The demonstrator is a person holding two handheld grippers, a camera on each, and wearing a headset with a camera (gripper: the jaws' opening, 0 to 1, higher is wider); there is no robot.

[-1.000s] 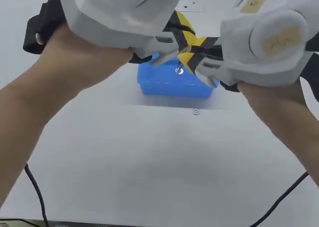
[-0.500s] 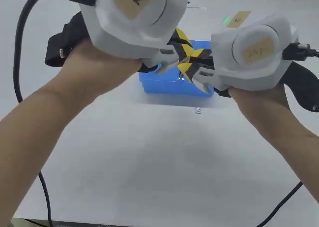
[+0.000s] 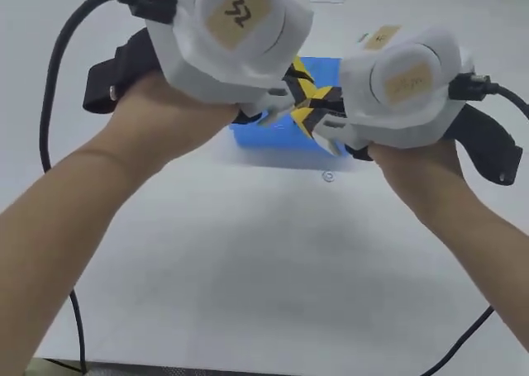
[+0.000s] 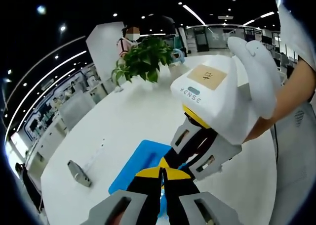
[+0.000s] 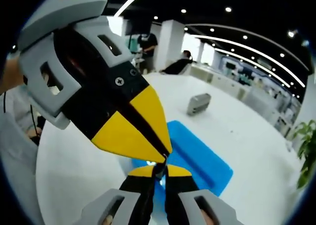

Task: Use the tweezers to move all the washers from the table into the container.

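Both grippers meet tip to tip over the blue container (image 3: 273,135). My left gripper (image 3: 299,77) comes in from the left with its yellow-tipped jaws shut. My right gripper (image 3: 307,118) comes in from the right, also shut, and seems to pinch the thin tweezers (image 5: 159,166), which are mostly hidden. One small washer (image 3: 328,176) lies on the white table just in front of the container. In the left gripper view, my left gripper (image 4: 163,173) is over the container (image 4: 140,158). In the right gripper view, my right gripper (image 5: 159,172) touches the left gripper (image 5: 165,147) above the container (image 5: 202,163).
A small grey block (image 4: 79,173) (image 5: 199,103) stands on the white table (image 3: 248,260) beyond the container. Black cables (image 3: 66,54) trail from both grippers. A potted plant (image 4: 145,59) and people are far behind the bench.
Both grippers have drawn nearer to the camera and closer together over the container. The silver tweezer tip seen under them a second ago is now covered. The washer stays put.
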